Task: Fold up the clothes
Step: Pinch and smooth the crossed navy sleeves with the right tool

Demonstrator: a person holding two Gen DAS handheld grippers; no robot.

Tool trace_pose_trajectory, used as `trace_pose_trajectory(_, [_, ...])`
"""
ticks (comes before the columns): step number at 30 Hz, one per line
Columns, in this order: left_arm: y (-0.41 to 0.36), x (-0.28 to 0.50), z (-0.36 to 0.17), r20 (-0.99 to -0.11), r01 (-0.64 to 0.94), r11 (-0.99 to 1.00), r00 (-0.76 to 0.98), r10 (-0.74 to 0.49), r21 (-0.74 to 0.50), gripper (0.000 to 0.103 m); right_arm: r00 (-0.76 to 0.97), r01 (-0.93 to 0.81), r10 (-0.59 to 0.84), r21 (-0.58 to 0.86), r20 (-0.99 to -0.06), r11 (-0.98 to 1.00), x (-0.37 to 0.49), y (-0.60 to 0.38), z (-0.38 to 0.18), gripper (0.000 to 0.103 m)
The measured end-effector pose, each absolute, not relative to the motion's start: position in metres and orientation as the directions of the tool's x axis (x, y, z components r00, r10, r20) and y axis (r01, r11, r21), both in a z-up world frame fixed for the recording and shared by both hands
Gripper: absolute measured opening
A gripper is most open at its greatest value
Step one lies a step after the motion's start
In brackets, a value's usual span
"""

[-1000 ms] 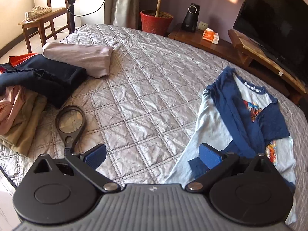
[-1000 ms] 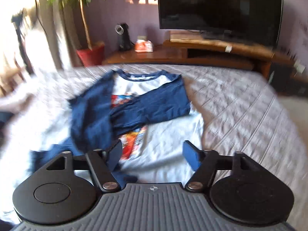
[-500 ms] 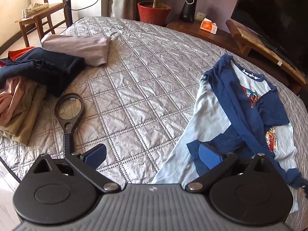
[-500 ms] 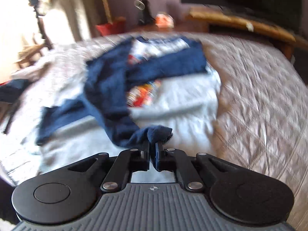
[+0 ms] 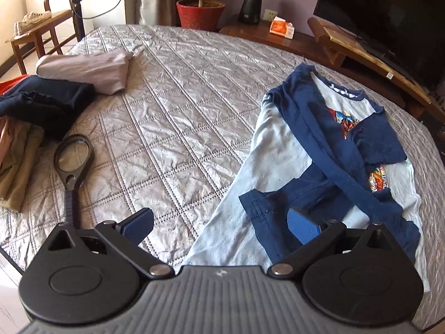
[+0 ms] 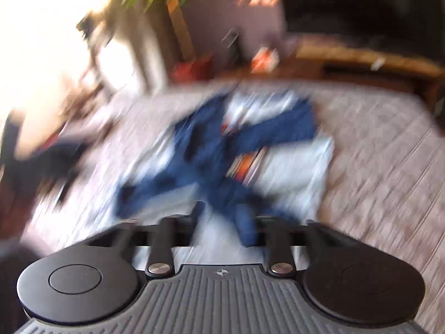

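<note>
left wrist view: my left gripper (image 5: pixel 219 222) has its jaws spread wide over the bed (image 5: pixel 178 105). the shirt (image 5: pixel 281 150) lies ahead and to my right, long axis running away from me, one navy sleeve (image 5: pixel 325 153) slanting across it; its near hem sits by my right pad.

right wrist view: heavily blurred. the shirt lies straight ahead of my right gripper (image 6: pixel 222 222); its jaws look parted, navy cloth between them, though i cannot tell for sure.

A home bedroom: a quilted bed (image 5: pixel 172 117) with piled clothes (image 5: pixel 41 105) (far left), a television (image 5: pixel 389 22), a potted plant (image 5: pixel 200 12).
</note>
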State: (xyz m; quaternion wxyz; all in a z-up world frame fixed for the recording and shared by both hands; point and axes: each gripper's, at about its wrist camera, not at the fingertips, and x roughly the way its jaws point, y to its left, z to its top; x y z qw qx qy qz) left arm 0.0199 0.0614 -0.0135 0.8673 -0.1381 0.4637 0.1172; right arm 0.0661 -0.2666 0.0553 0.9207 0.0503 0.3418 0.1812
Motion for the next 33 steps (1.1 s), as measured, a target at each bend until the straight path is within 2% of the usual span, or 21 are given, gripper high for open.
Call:
trace_pose_trajectory(2, [0.062,0.021,-0.016,-0.84,-0.334,0.933,0.538,0.074,-0.132,0.102,0.69,-0.299,0.371,0.223,-0.621,0.928,0.11,-0.262,0.052,0.076])
trace_pose_trajectory(5, [0.063,0.022,-0.018,-0.841,-0.337,0.932,0.536,0.074,-0.133,0.102,0.617,-0.386,0.427,0.218,-0.661,0.896,0.172,-0.233,0.031,0.067])
trace_pose_trajectory(7, [0.063,0.023,-0.019,-0.842,-0.34,0.931,0.534,0.074,-0.133,0.102,0.545,-0.431,0.441,0.212,-0.713,0.877,0.203,-0.21,0.011,0.051])
trace_pose_trajectory(9, [0.064,0.024,-0.02,-0.843,-0.342,0.93,0.532,0.074,-0.134,0.102,0.488,-0.459,0.443,0.211,-0.752,0.863,0.221,-0.192,-0.009,0.045])
trace_pose_trajectory(14, [0.065,0.025,-0.028,-0.852,-0.335,0.933,0.518,0.068,-0.13,0.102,0.435,-0.474,0.444,0.22,-0.784,0.853,0.224,-0.17,-0.042,0.043])
trace_pose_trajectory(15, [0.065,0.025,-0.03,-0.855,-0.333,0.934,0.514,0.065,-0.129,0.102,0.444,-0.476,0.451,0.222,-0.774,0.851,0.222,-0.17,-0.043,0.037])
trace_pose_trajectory(16, [0.065,0.025,-0.032,-0.857,-0.332,0.934,0.511,0.062,-0.131,0.102,0.455,-0.484,0.449,0.21,-0.769,0.85,0.22,-0.17,-0.041,0.016])
trace_pose_trajectory(18, [0.066,0.024,-0.033,-0.859,-0.334,0.932,0.509,0.053,-0.141,0.102,0.478,-0.5,0.439,0.174,-0.761,0.848,0.217,-0.17,-0.035,0.002])
trace_pose_trajectory(20, [0.066,0.023,-0.031,-0.855,-0.335,0.931,0.516,0.053,-0.144,0.102,0.524,-0.506,0.407,0.111,-0.748,0.856,0.213,-0.17,-0.022,0.002])
trace_pose_trajectory(24, [0.065,0.022,-0.031,-0.854,-0.333,0.932,0.517,0.052,-0.145,0.102,0.593,-0.495,0.431,0.115,-0.681,0.862,0.209,-0.18,0.007,0.001])
trace_pose_trajectory(26, [0.064,0.022,-0.032,-0.855,-0.332,0.932,0.516,0.051,-0.145,0.102,0.621,-0.488,0.389,0.053,-0.68,0.871,0.211,-0.178,0.016,0.001])
trace_pose_trajectory(29, [0.063,0.021,-0.033,-0.855,-0.331,0.932,0.516,0.049,-0.146,0.102,0.615,-0.492,0.304,-0.053,-0.728,0.869,0.22,-0.17,0.016,0.002])
trace_pose_trajectory(31, [0.062,0.02,-0.033,-0.855,-0.33,0.933,0.515,0.049,-0.145,0.102,0.565,-0.473,0.24,-0.071,-0.789,0.878,0.229,-0.171,0.002,0.004])
trace_pose_trajectory(33, [0.061,0.02,-0.033,-0.855,-0.326,0.935,0.516,0.052,-0.14,0.102,0.577,-0.444,0.168,-0.134,-0.799,0.886,0.224,-0.179,-0.005,0.006])
